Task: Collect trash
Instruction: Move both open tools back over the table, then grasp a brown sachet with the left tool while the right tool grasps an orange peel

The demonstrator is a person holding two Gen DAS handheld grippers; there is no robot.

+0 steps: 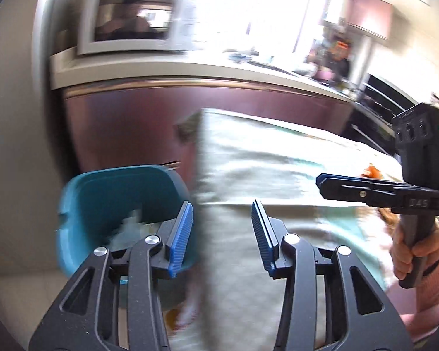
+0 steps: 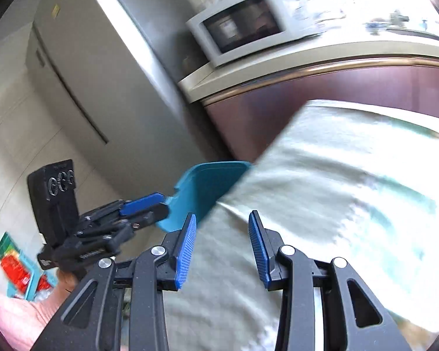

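Both grippers hang over the cloth-covered bench (image 1: 278, 158), jaws apart with nothing in them: left gripper (image 1: 222, 234), right gripper (image 2: 222, 245). The teal bin (image 1: 108, 199) beside the bench's edge has crumpled trash (image 1: 128, 222) inside.

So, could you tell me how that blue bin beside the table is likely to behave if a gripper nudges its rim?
The bin looks like thin plastic with only some crumpled white trash in the bottom, so it is probably light and would slide or tip rather than resist. Its walls seem stiff enough to keep their shape. The smooth rim may be slippery to pinch.
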